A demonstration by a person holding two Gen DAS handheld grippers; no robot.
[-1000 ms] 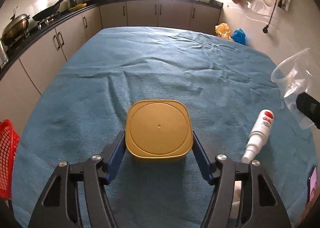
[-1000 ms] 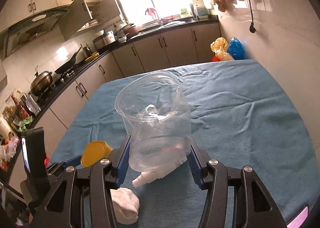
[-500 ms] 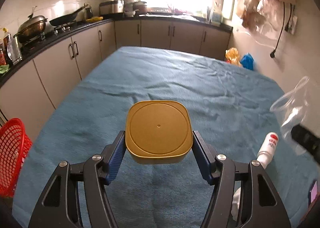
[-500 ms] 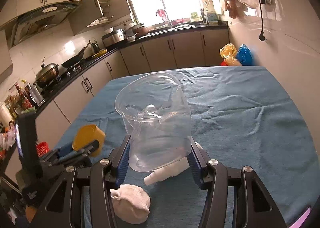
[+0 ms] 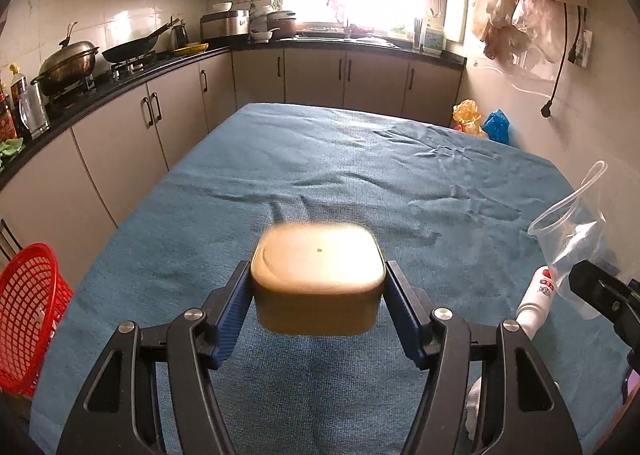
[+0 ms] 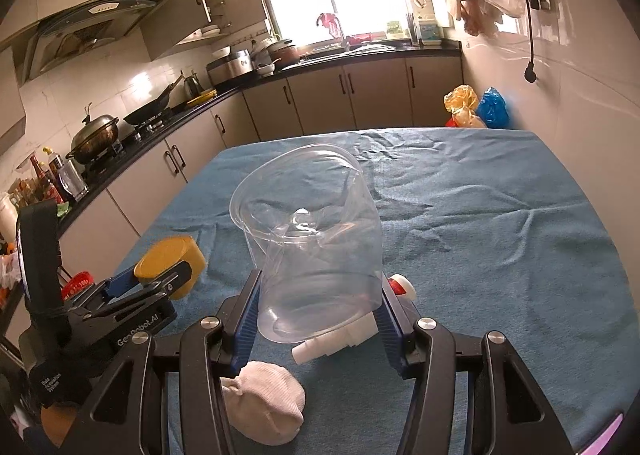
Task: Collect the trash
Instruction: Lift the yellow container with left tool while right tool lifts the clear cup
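Both hands loaded, basket low on the left

The left hand-held gripper (image 5: 318,289) clamps a yellow tub (image 5: 316,275) above the table (image 5: 360,159), bottom up; the right hand-held gripper (image 6: 318,309) squeezes an upright clear cup (image 6: 310,239). The red basket (image 5: 28,315) lies near-left, closest to the left hand.

Count, both wrist views combined:
- yellow container (image 5: 318,279): 1
- clear plastic cup (image 6: 312,243): 1
- white bottle with red cap (image 6: 352,331): 1
- balled white sock (image 6: 266,403): 1
- red basket (image 5: 28,319): 1
- grippers: 2, left gripper (image 5: 318,295) and right gripper (image 6: 318,311)
- plastic bags on the floor at the far end: 2, one orange bag (image 6: 462,103), one blue bag (image 6: 494,107)
- blue cloth (image 5: 360,175) over the table: 1
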